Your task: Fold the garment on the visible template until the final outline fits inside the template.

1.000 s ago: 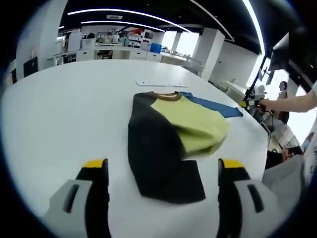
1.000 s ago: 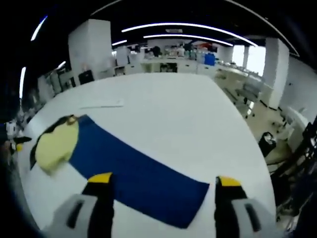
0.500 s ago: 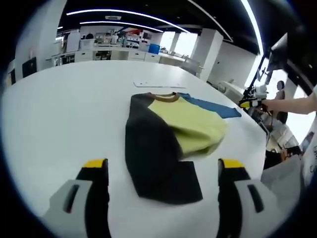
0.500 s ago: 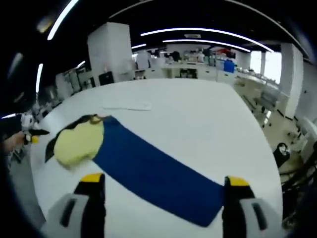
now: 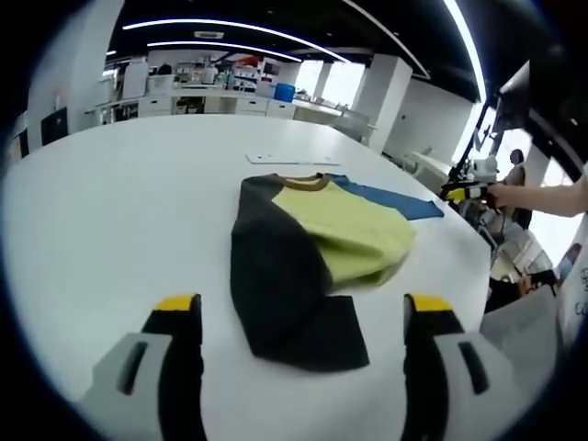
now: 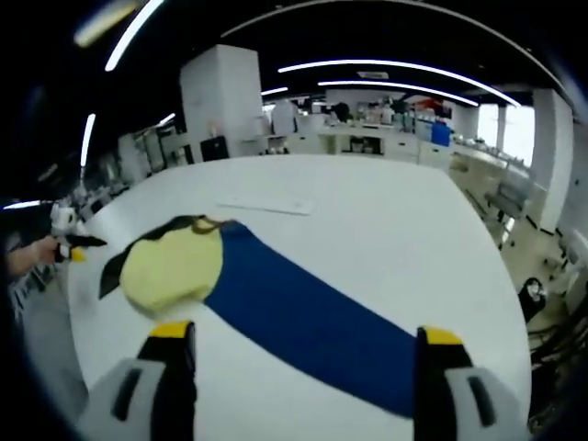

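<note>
The shirt [image 5: 308, 253] is lying folded on the white counter [image 5: 110, 211], partly over the blue template [image 6: 312, 322]. The left gripper [image 5: 303, 317] and right gripper [image 6: 299, 344] are hovering, fingers spread wide, gripping nothing.

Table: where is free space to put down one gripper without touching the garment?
The white table is bare left of the garment in the left gripper view, and right of the blue template in the right gripper view. It is crowded where garment overlaps template.

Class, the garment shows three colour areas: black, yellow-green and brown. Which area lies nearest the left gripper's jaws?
The black sleeve part: it reaches down between the jaws, while the yellow-green panel and brown collar lie farther off.
</note>
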A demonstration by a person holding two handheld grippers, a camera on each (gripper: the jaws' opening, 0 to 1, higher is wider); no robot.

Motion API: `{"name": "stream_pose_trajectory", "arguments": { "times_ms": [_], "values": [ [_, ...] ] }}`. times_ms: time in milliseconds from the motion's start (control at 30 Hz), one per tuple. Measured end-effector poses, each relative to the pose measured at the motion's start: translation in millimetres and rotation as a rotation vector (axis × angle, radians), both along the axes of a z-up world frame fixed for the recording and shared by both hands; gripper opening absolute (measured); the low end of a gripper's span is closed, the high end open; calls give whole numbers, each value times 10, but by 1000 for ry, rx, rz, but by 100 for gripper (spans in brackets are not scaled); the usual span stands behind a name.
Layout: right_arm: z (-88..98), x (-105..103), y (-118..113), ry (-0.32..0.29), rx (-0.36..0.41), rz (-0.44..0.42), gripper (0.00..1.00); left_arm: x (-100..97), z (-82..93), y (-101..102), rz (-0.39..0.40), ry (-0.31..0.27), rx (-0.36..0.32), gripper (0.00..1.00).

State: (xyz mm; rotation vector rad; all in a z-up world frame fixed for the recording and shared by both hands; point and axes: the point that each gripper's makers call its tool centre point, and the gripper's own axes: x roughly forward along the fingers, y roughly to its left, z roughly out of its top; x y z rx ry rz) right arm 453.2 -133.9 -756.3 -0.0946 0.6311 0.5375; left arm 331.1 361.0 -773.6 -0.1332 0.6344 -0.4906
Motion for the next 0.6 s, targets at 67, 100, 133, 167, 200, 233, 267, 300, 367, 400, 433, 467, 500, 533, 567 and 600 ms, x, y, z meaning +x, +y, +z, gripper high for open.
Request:
{"name": "stream_pose_trajectory", "arguments": {
  "times_ms": [67,100,133,167,200,233,267,300,367,400,433,467,500,533,567,600],
  "values": [
    [51,-55,68,-7,6,11,100,-21,-6,-7,-2,3,2,87],
    [73,-76,92,-11,8,15,100,-39,-14,-15,-3,5,1,87],
    [92,-94,106,-17,7,17,100,-47,-29,2,-4,7,2,87],
    [109,-99,105,-23,8,20,100,-57,-38,7,-2,9,3,87],
    [130,-111,114,-32,13,21,100,-74,-45,15,-2,11,2,87],
    [165,-155,141,-37,23,15,100,-95,-54,19,-1,13,-1,87],
    [180,-186,159,-37,30,18,100,-101,-61,25,0,15,-5,87],
    [189,-206,165,-38,30,20,100,-115,-79,29,-1,18,-8,87],
    [218,-229,147,-48,25,22,100,-134,-124,54,0,26,-7,87],
    [240,-245,153,-53,30,22,100,-141,-136,57,0,28,-10,86],
    [271,-272,174,-57,37,21,100,-149,-146,56,1,31,-12,86],
    [288,-285,183,-62,40,22,100,-158,-149,52,2,35,-14,86],
    [301,-291,186,-67,41,23,100,-168,-155,47,2,36,-15,86],
    [313,-304,197,-69,43,25,100,-183,-156,41,2,36,-16,86],
    [326,-320,212,-71,46,27,100,-190,-157,33,1,37,-20,86],
    [353,-346,240,-77,51,33,100,-215,-149,12,1,38,-23,86]
  ]
}}
